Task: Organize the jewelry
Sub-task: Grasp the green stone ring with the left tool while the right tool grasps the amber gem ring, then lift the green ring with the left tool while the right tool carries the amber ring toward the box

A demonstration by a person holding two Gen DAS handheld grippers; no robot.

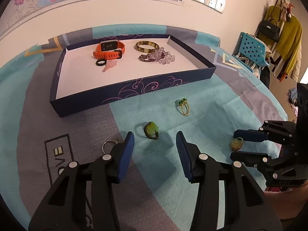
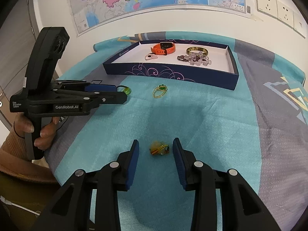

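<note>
Yellow-green beaded ring (image 1: 151, 130) lay between our left hand-held gripper (image 1: 155, 141)'s unclenched pads; amber stone ring (image 2: 159, 148) sat likewise in the right hand-held gripper (image 2: 155, 148), untouched; we judged slow, centred closing best.

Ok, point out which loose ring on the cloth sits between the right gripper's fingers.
The yellow-orange stone ring, lying between the open right gripper; the green-stone ring lies ahead of the left gripper, the gold one near the tray.

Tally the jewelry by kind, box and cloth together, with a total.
Watches: 1, orange, in the box
Bracelets: 3, bangle, dark beads, clear beads
Rings: 6, black and pink boxed; gold-green, green, silver, amber on the cloth
Total: 10
</note>
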